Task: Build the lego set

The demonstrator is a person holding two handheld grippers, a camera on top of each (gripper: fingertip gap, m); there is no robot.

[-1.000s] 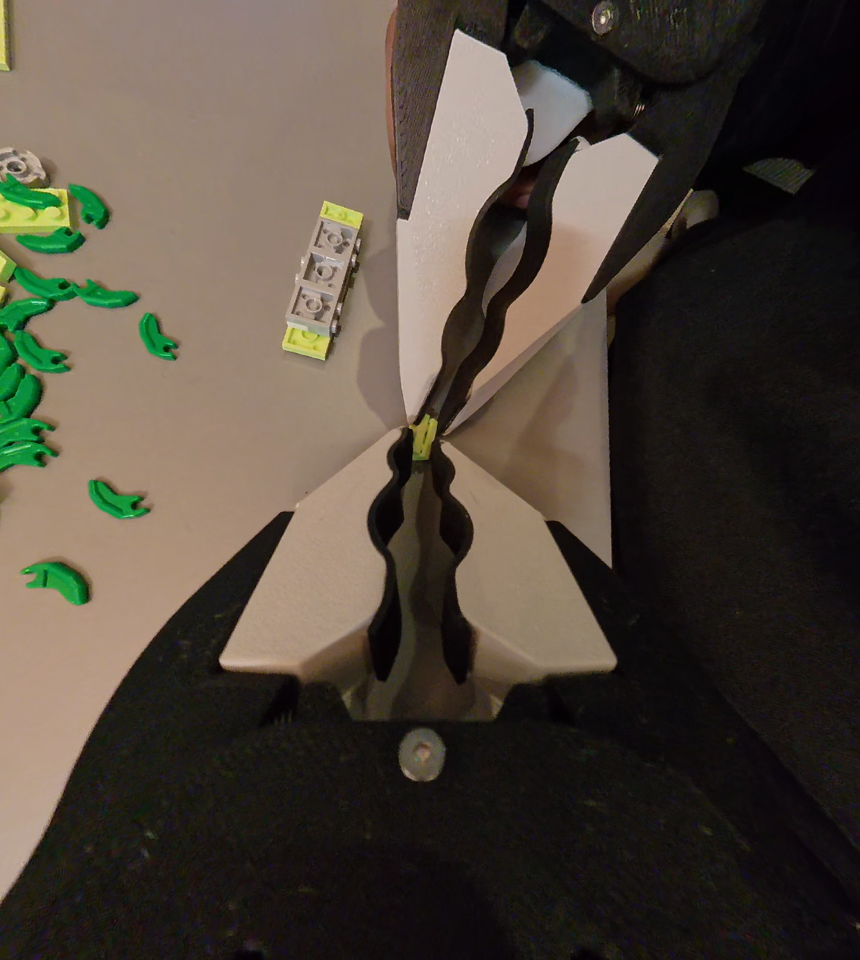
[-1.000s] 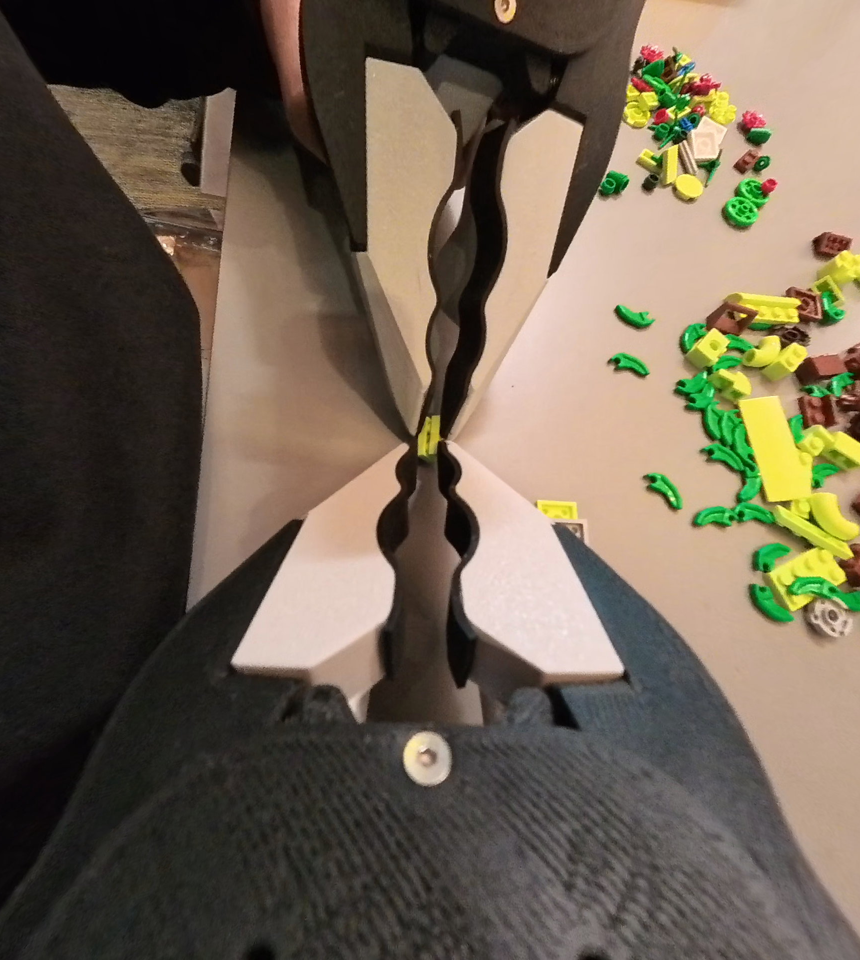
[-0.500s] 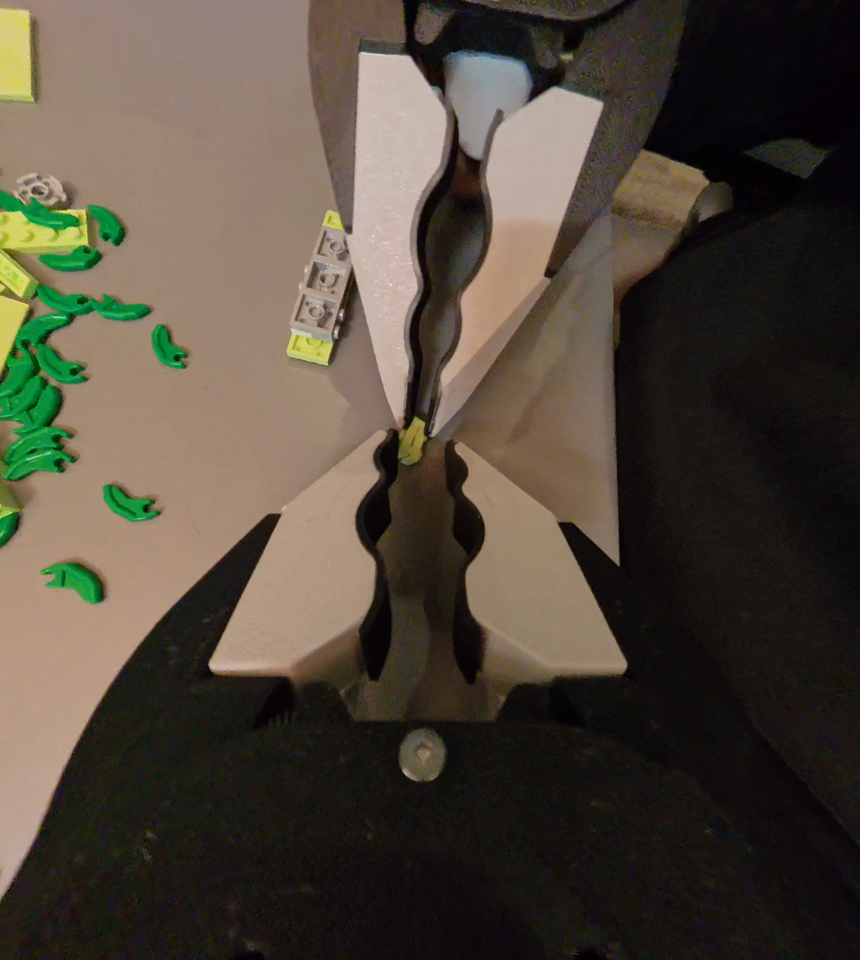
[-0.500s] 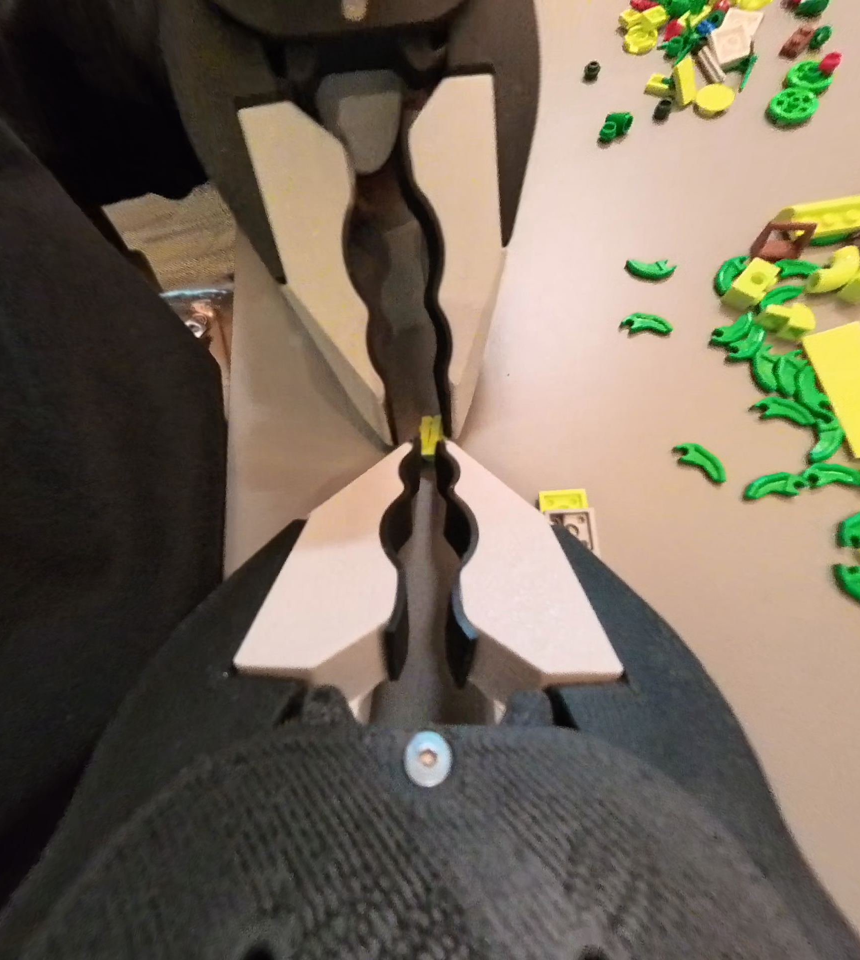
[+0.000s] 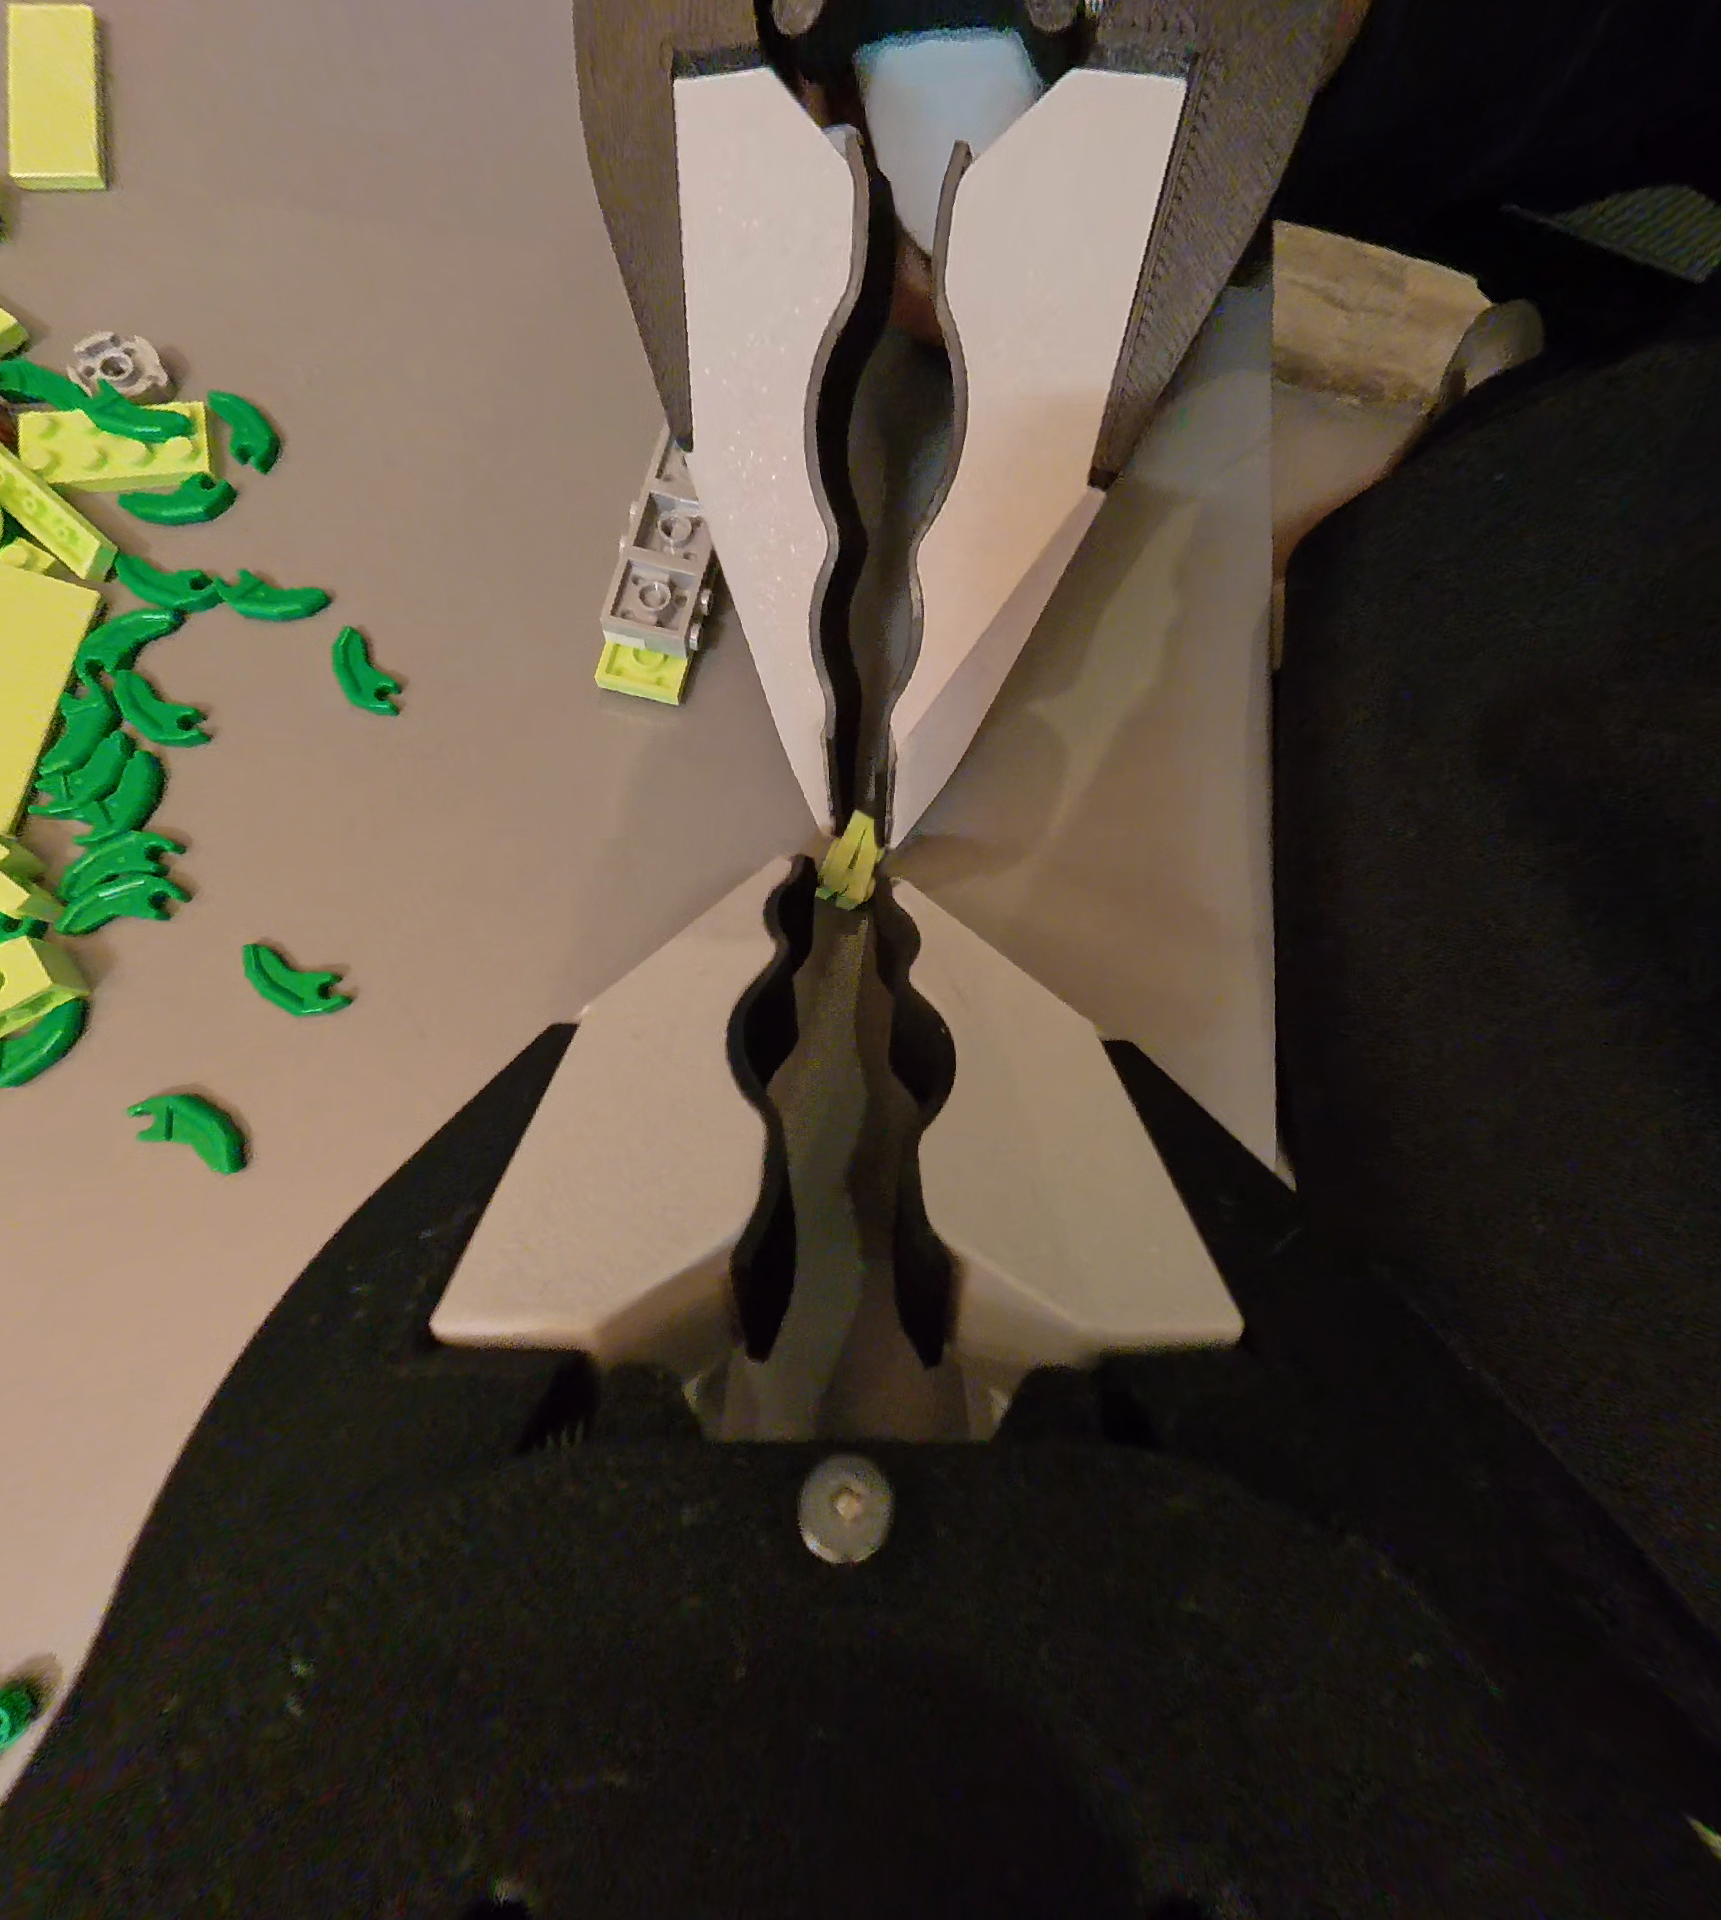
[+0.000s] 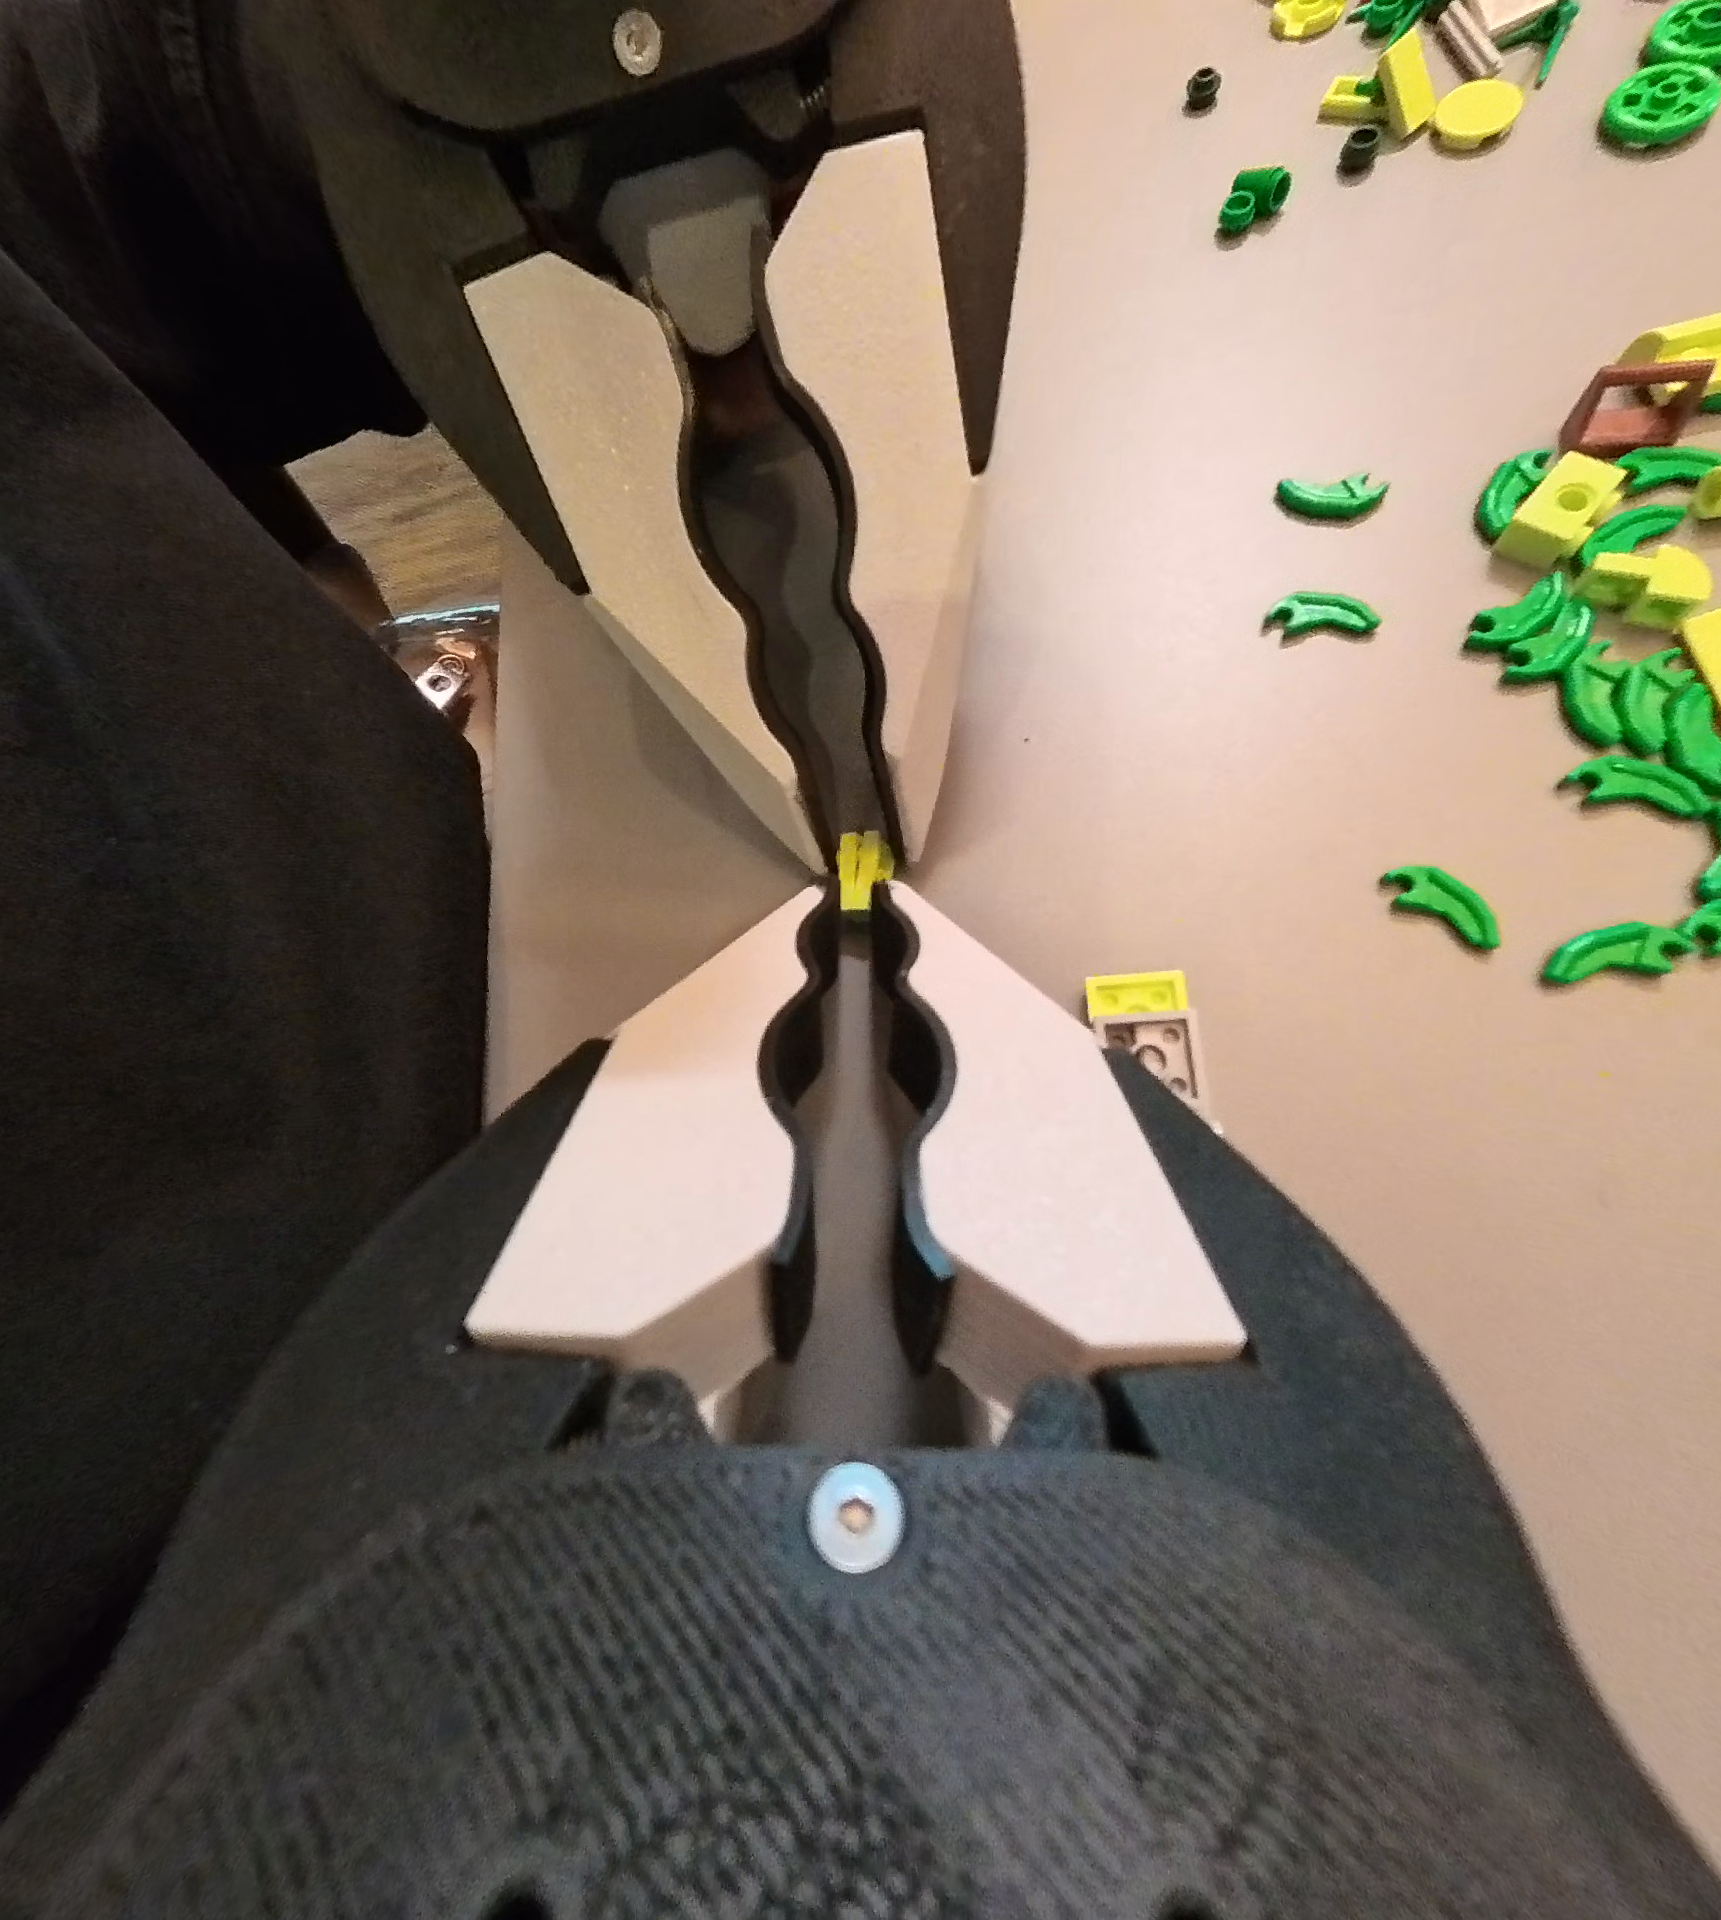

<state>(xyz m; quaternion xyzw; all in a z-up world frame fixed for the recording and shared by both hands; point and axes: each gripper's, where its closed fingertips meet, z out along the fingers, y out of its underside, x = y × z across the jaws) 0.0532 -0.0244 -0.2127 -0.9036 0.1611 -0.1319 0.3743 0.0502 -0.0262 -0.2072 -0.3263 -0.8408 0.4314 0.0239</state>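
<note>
Two tools meet tip to tip above the tabletop (image 5: pixel 440 260), both clenched on one small lime piece (image 5: pixel 848 860). The left tool (image 5: pixel 840 899) grips its near end, and the right tool (image 6: pixel 858 906) grips the opposite end, so the piece's long axis seems to run straight along both tools' lines. The grey-and-lime plate assembly (image 5: pixel 656 603) lies on the tabletop just left of the meeting point, nearer the right tool's side, likely the target.

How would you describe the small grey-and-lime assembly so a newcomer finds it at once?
Start at the two grippers meeting tip to tip above the table. Just left of the far gripper lies a short strip: grey studded plates in a row, lime plate ends. It sits alone, apart from the scattered green leaf pieces.
</note>
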